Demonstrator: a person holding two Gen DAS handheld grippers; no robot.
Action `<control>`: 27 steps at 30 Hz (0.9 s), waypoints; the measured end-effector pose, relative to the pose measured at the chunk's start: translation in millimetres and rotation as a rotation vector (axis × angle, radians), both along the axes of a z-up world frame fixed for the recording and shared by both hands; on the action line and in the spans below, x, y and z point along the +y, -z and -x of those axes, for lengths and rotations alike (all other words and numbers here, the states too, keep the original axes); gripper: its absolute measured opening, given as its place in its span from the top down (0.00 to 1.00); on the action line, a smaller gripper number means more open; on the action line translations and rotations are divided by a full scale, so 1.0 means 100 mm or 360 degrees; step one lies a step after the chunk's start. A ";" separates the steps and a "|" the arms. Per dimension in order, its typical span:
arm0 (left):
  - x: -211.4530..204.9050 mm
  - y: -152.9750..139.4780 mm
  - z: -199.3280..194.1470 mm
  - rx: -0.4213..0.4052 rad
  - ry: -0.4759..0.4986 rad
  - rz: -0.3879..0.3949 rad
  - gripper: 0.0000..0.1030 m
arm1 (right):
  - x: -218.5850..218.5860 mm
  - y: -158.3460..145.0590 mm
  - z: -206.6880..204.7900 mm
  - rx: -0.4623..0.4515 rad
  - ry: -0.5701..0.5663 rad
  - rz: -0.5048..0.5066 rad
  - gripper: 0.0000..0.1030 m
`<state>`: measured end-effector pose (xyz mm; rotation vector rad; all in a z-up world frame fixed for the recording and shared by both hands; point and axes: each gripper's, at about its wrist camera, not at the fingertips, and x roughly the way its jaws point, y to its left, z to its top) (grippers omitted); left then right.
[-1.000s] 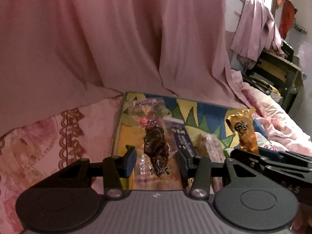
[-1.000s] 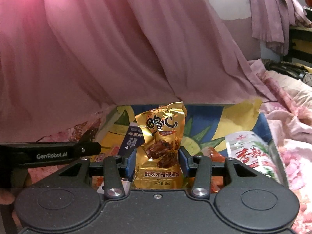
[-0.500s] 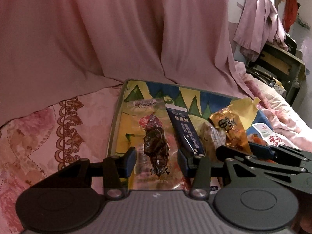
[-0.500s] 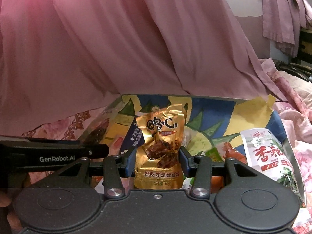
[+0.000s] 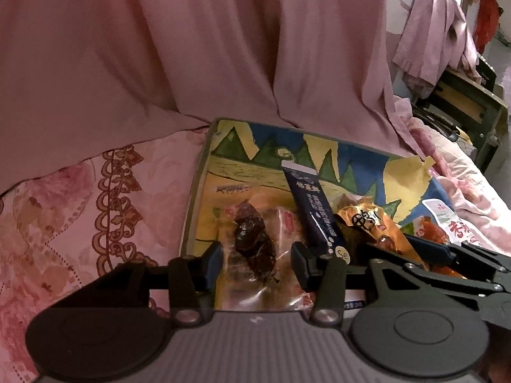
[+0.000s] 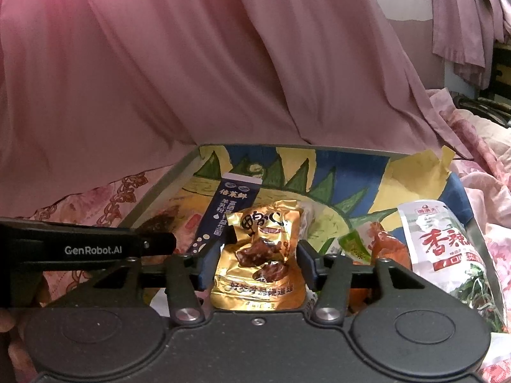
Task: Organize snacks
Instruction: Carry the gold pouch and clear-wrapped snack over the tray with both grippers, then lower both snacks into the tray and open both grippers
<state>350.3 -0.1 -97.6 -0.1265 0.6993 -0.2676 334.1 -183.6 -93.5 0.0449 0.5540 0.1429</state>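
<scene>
The right gripper [image 6: 258, 263] has just been opening its jaws — the gold snack packet [image 6: 260, 255] sits between them, with a sliver of gap showing at each blue pad, so it lies on the painted tray [image 6: 348, 172] rather than being pinched. The left gripper [image 5: 255, 263] stands partly spread around a clear packet of dark dried meat [image 5: 254, 242]; whether its pads press the wrapper cannot be told.

Taking the tray as landmark: all the snacks lie inside it. The navy stick sachet [image 5: 311, 210] lies between the clear packet and the gold one. Only the right wrist view shows the white-and-green packet with red lettering [image 6: 447, 249] in full at the tray's right side, with an orange packet [image 6: 388, 245] beside it — five packets countable. The tray rests on pink floral bedding [image 5: 80, 210], and a pink curtain [image 5: 191, 48] hangs behind it.
</scene>
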 end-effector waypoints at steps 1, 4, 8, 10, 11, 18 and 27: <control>0.01 0.00 0.00 0.0004 -0.0004 0.0006 0.50 | 0.00 0.00 0.00 0.0001 -0.0001 0.0001 0.46; 0.02 0.00 -0.01 0.0014 -0.0011 0.0023 0.50 | -0.01 0.00 0.00 0.0003 0.0001 -0.0001 0.44; 0.02 0.00 -0.01 0.0004 -0.0017 0.0023 0.50 | -0.01 0.01 0.00 0.0000 0.0006 0.0001 0.43; 0.03 -0.01 0.00 -0.0003 -0.0026 0.0031 0.50 | -0.02 0.01 0.00 -0.0002 0.0014 -0.0003 0.43; 0.03 -0.01 0.00 -0.0004 -0.0030 0.0037 0.50 | -0.02 0.01 0.00 -0.0005 0.0018 -0.0004 0.43; 0.06 -0.03 -0.01 -0.0016 -0.0046 0.0067 0.45 | -0.02 0.02 0.00 -0.0005 0.0030 -0.0006 0.39; 0.07 -0.07 0.00 -0.0041 -0.0058 0.0102 0.36 | -0.05 -0.02 0.02 -0.0019 0.0069 -0.0028 0.29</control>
